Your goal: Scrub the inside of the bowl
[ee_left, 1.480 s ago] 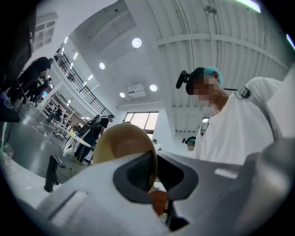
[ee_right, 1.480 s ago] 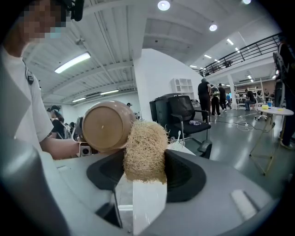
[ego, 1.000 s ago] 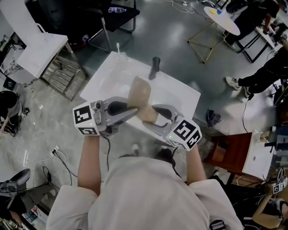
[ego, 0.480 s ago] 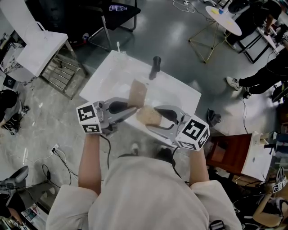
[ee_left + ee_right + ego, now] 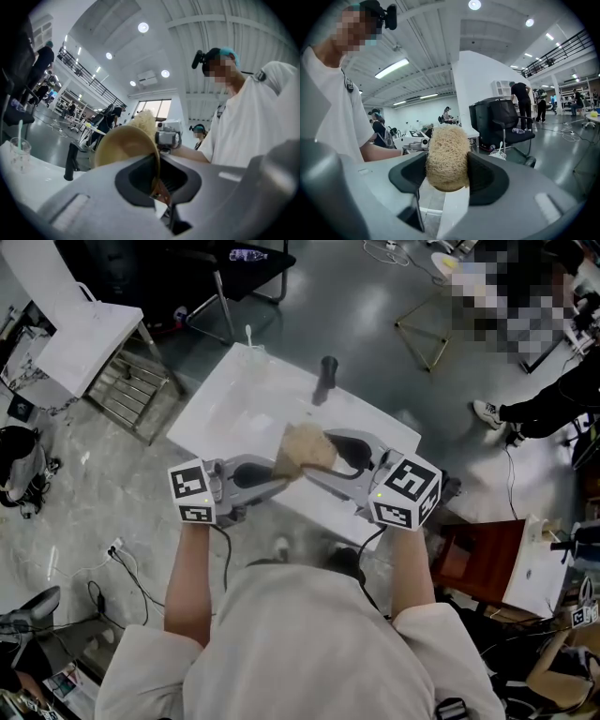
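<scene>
Over the near part of the white table (image 5: 220,404), lifted clear of it, the working set as I hold it:

Item 1. Bowl (image 5: 123,146), tan, smooth. It is tipped on its side, back towards my left hand and mouth towards my right. My left gripper (image 5: 158,180) has it by the rim, jaws closed almost to meeting with only the thin wall pinched between them.

Item 2. Scrubber (image 5: 446,157), a pale ball of coarse fibre. My right gripper (image 5: 446,169) clamps it, jaws standing wide around its bulk and pressing it in on both sides. It sits at the bowl's mouth and shows past the rim in the left gripper view. Whether it touches the inner wall I cannot tell.

Item 3. Standing on the table, not in use: a clear cup (image 5: 19,153) with a straw near the far corner, and a black upright object (image 5: 325,379) at the far edge.

Handling note, my judgement: the step in hand is the scrub itself. A pinch on one spot of rim is a weak hold. So I would press lightly and push towards the pinched side, not away from it, lest the bowl lever out. Sweep in circles from the bottom up the wall, then turn the bowl to bring the unscrubbed parts round. Keep the fibre ball deep in the jaws; if it creeps forward, stop.
</scene>
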